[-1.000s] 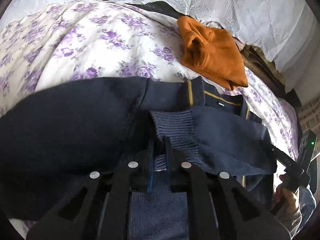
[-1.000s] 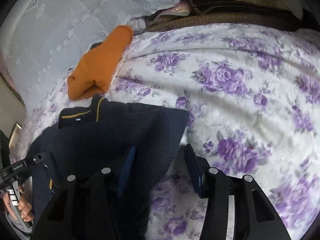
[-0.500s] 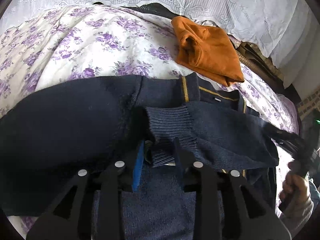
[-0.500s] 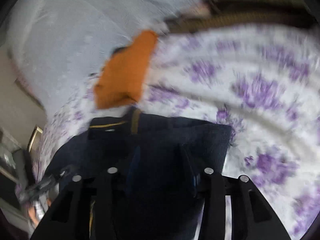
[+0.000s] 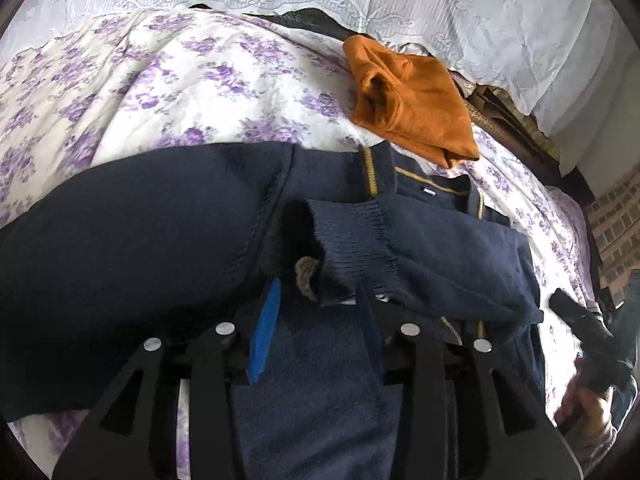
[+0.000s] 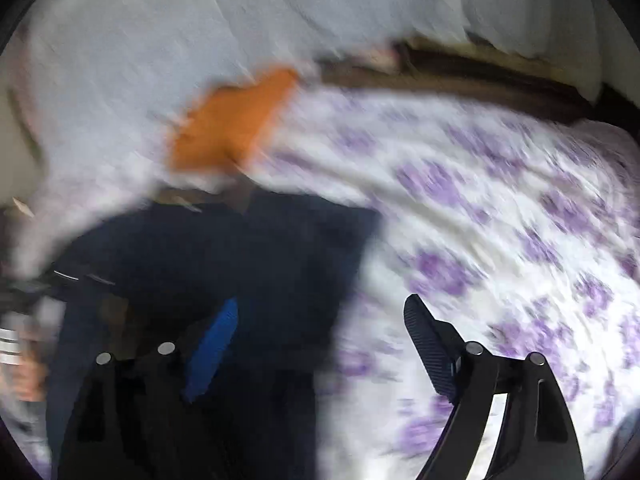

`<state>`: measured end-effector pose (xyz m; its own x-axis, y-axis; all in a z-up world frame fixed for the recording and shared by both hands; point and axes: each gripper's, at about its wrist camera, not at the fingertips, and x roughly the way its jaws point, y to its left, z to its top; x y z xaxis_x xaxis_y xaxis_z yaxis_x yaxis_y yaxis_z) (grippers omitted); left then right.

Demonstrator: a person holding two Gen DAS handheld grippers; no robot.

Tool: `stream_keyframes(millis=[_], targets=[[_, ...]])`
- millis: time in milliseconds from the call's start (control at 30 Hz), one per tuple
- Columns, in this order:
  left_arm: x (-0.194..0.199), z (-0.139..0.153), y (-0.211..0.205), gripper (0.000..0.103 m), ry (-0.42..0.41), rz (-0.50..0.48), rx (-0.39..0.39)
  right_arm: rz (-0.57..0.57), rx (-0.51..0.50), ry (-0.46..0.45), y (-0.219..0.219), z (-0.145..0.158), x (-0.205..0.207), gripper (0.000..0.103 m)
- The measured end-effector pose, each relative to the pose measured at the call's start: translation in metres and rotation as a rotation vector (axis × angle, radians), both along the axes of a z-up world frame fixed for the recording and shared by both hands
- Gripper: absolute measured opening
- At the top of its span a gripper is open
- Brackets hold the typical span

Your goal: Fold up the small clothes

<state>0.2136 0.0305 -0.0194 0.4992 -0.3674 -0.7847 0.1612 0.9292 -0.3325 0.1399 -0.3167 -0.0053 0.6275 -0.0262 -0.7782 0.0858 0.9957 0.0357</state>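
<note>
A navy knit sweater (image 5: 160, 240) with mustard collar trim lies spread on the floral bedsheet (image 5: 180, 80). Its right sleeve is folded across the chest, and the ribbed cuff (image 5: 352, 248) lies just ahead of my left gripper (image 5: 316, 300), which is open with the cuff resting loose between the fingertips. In the blurred right wrist view the sweater (image 6: 260, 264) lies at lower left. My right gripper (image 6: 320, 328) is wide open above the sweater's right edge and holds nothing. The right gripper also shows in the left wrist view (image 5: 576, 316).
A folded orange garment (image 5: 412, 100) lies beyond the sweater near the bed's far edge; it also shows in the right wrist view (image 6: 236, 120). White lace curtain (image 5: 440, 8) hangs behind the bed. Dark wooden furniture (image 5: 520, 120) stands at far right.
My left gripper has opened and let go of the sleeve cuff, which now lies on the sweater's chest. My right gripper has opened wider and swung quickly, blurring its view.
</note>
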Motion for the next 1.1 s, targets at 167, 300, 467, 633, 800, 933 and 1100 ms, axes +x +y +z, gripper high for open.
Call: stream_keyframes(millis=[167,300,467,633,800,933,1100], targets=[[-0.027,0.011,0.026,0.043,0.000,0.007,0.011,-0.030,0.093,-0.087,-0.018,-0.006,-0.018,0.096],[-0.067,0.019,0.095,0.064,0.003,0.062,-0.069,-0.098,0.182,-0.166,-0.035,-0.001,-0.035,0.100],[-0.119,0.005,0.205,0.071,0.056,0.257,-0.178,-0.134,0.270,-0.281,-0.025,0.029,-0.048,0.100],[-0.127,-0.018,0.270,0.073,0.089,0.442,-0.451,-0.044,0.227,-0.255,0.009,0.025,-0.047,0.100],[-0.117,-0.018,0.286,0.046,0.058,0.574,-0.444,-0.088,0.268,-0.206,-0.002,-0.001,-0.041,0.100],[-0.114,-0.013,0.289,0.031,0.033,0.618,-0.371,-0.118,0.421,-0.199,-0.027,-0.012,-0.040,0.100],[-0.116,-0.002,0.286,0.015,-0.003,0.617,-0.245,-0.077,0.370,-0.208,-0.013,0.004,-0.026,0.100]])
